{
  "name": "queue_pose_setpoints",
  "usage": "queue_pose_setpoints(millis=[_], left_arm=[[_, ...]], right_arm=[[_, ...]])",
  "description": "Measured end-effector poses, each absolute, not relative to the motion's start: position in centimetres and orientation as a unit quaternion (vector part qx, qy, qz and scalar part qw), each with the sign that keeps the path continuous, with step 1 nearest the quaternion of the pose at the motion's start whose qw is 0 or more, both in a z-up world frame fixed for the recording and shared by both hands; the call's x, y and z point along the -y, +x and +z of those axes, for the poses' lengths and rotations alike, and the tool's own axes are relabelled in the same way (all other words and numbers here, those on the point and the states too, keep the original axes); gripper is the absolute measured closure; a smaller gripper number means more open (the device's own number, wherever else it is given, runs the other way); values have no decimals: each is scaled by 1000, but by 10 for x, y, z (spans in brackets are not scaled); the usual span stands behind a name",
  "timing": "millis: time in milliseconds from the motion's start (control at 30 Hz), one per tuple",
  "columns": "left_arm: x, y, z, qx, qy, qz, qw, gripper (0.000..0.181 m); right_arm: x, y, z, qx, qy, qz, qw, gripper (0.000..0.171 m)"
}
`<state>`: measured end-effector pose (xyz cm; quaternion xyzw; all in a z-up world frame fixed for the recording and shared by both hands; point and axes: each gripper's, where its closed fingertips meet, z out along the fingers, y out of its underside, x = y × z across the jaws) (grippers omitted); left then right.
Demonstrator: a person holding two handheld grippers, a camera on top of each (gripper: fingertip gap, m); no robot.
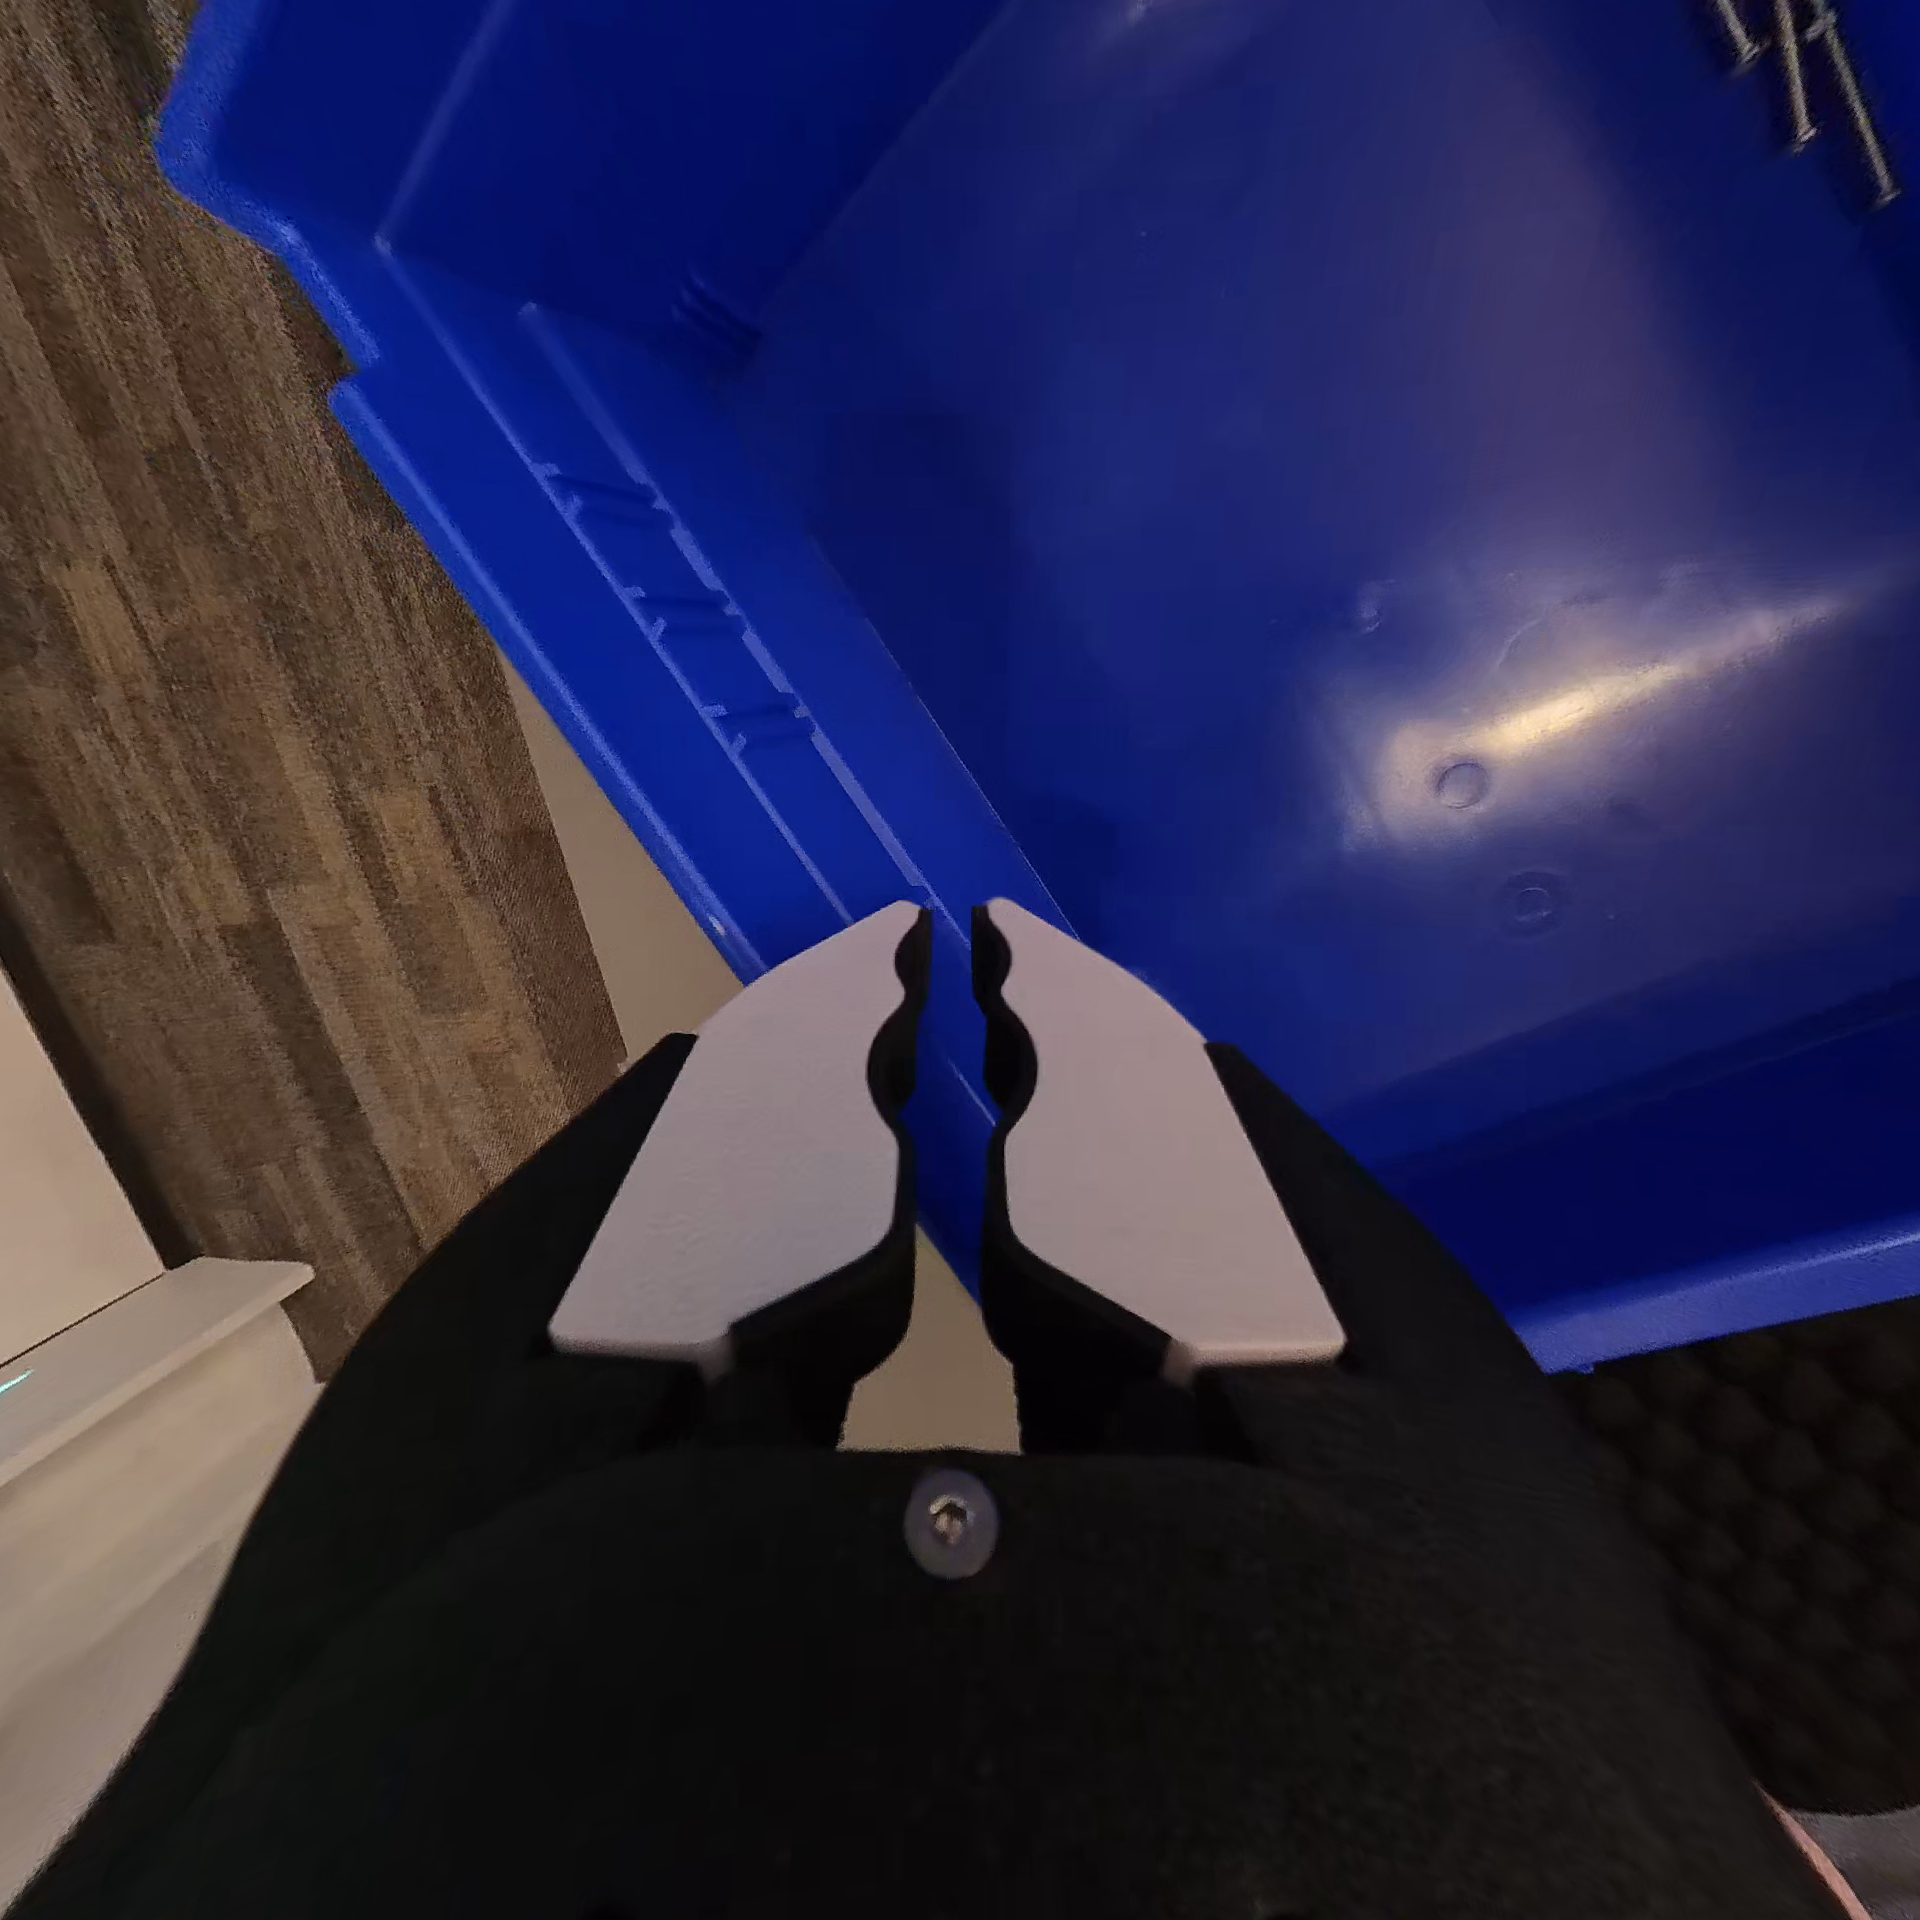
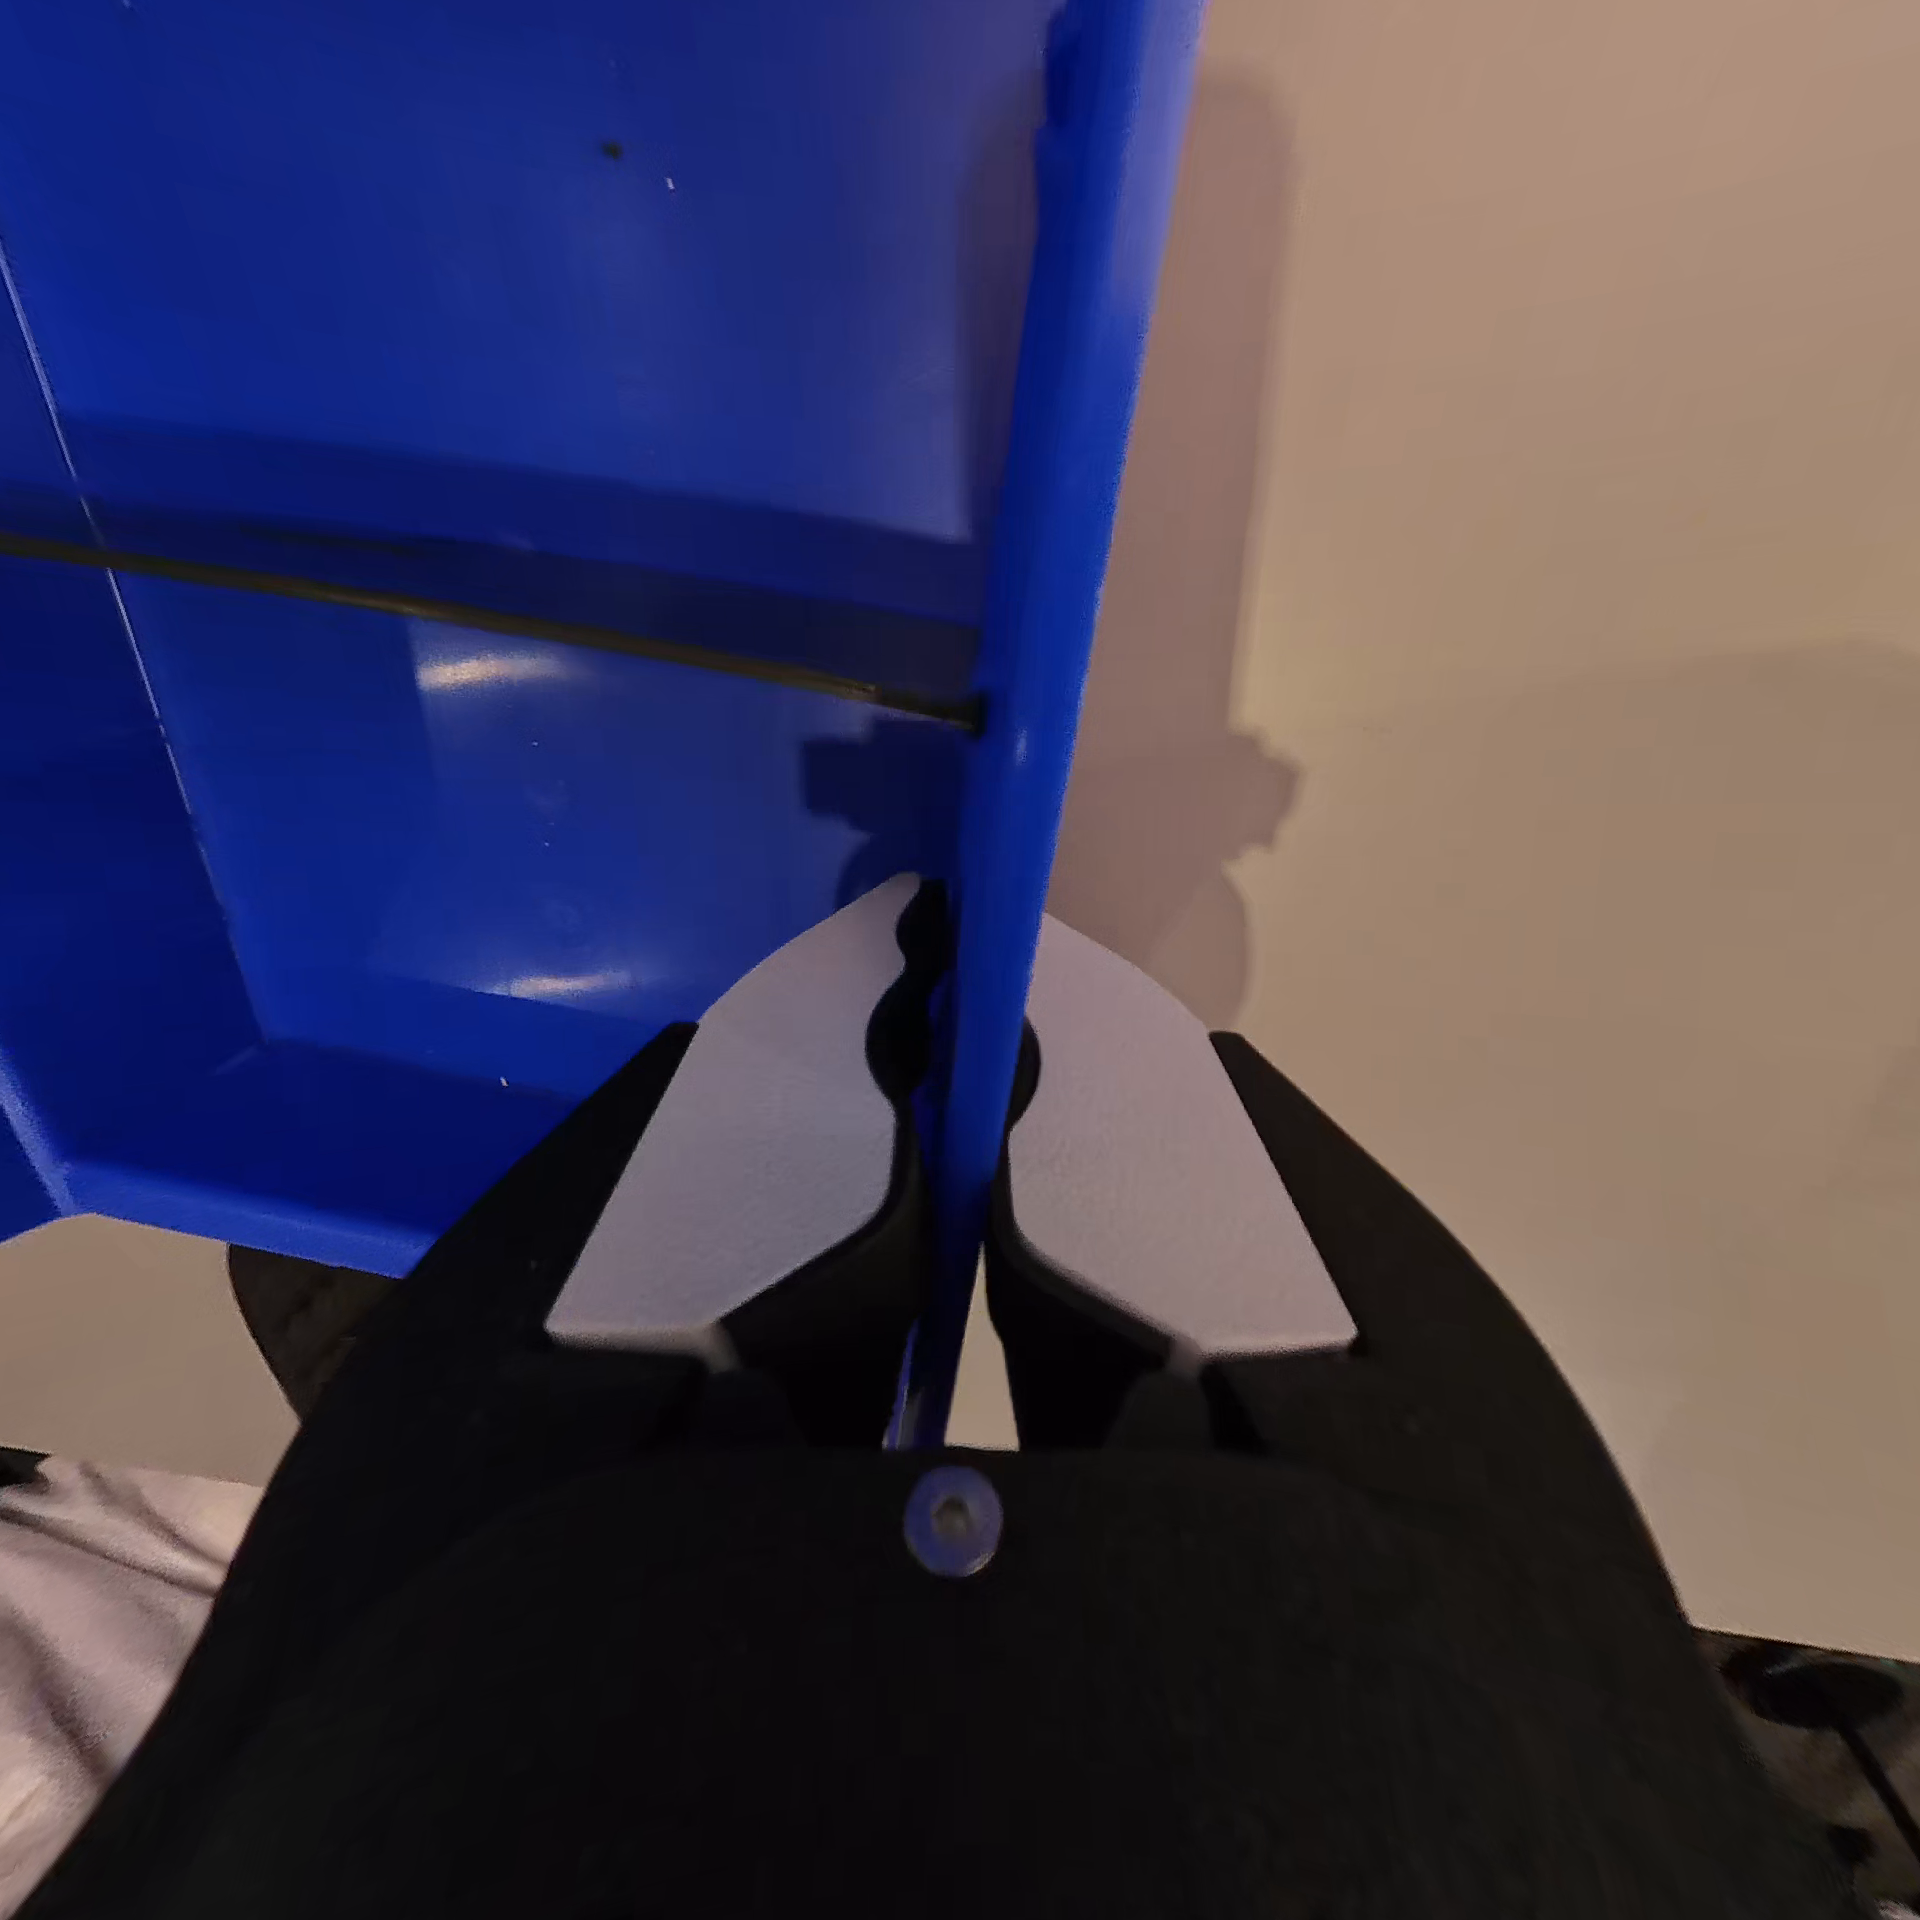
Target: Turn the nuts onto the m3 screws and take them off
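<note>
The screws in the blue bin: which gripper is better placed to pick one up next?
Probably left. The left gripper is empty, jaws nearly closed, above the bin floor, with the screws ahead. The right gripper is clamped on the blue bin wall.

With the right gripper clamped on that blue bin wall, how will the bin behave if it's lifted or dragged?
The bin is probably stiff: thick moulded plastic with ribbed walls. Likely light, holding only a few screws. Held by one wall in the right gripper, it may tilt, and the screws could slide on the glossy floor. The left gripper holds nothing.
</note>
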<state>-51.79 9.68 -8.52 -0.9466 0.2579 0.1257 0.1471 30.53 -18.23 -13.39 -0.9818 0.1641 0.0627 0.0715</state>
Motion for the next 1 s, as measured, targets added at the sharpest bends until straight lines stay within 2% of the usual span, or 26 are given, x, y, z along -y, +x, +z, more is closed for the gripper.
queue_pose_setpoints(millis=[100,333,433,500,533,600,733,867,933,1000], left_arm=[[-100,-519,-84,-261,-944,121,159,181],[-121,-504,-81,-329,-912,111,220,181],[-126,-483,-87,-414,-871,110,239,181],[-113,-468,-113,-453,-870,71,181,181],[-109,-486,-118,-436,-883,124,125,181],[-106,-493,-107,-382,-905,151,106,181],[-114,-467,-65,-350,-908,106,207,181],[-117,-495,-22,-292,-901,143,287,181],[-113,-511,-9,-233,-914,103,316,180],[-107,-522,-8,-181,-927,35,326,162]], right_arm=[[179,301,-134,-143,-985,61,77,164],[177,295,-134,-125,-987,60,80,164],[176,294,-134,-117,-988,60,79,163],[176,293,-134,-115,-989,59,78,163],[177,293,-133,-116,-988,60,79,163],[177,293,-133,-113,-989,61,79,163],[176,293,-133,-114,-988,61,79,163],[176,293,-133,-111,-989,63,81,163],[176,293,-133,-110,-989,62,80,163],[176,293,-133,-110,-989,64,80,163]])
